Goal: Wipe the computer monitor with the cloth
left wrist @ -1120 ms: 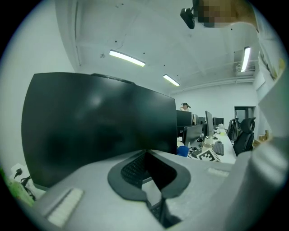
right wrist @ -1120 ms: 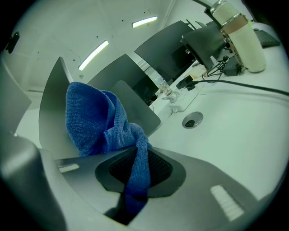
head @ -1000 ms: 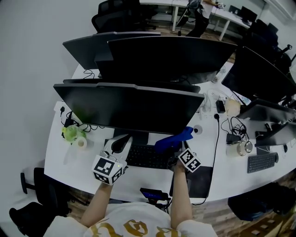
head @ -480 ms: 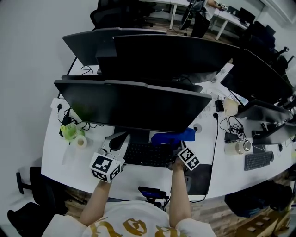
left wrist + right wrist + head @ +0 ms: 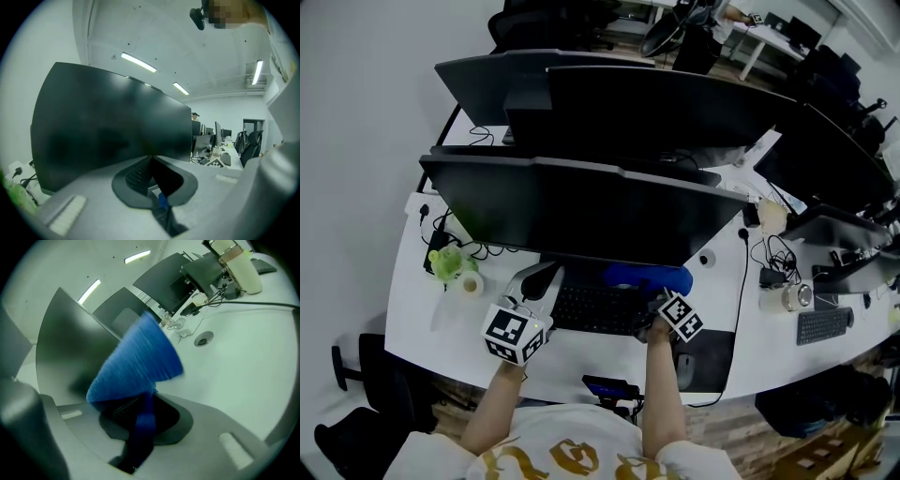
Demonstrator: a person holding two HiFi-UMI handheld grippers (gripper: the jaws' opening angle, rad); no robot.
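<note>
Your right gripper (image 5: 654, 302) pinched on the blue cloth (image 5: 647, 277), cloth at the lower edge of the monitor (image 5: 581, 211), above the keyboard (image 5: 595, 311), your left gripper (image 5: 542, 281) jaws together, empty, just left of the keyboard.

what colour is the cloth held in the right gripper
Blue. The cloth shows best in the right gripper view, pinched between the jaws.

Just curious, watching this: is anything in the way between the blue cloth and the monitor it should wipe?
Nothing visible does. The right gripper holds the cloth up at the lower edge of the monitor, above the keyboard, and no object shows between cloth and screen.
</note>
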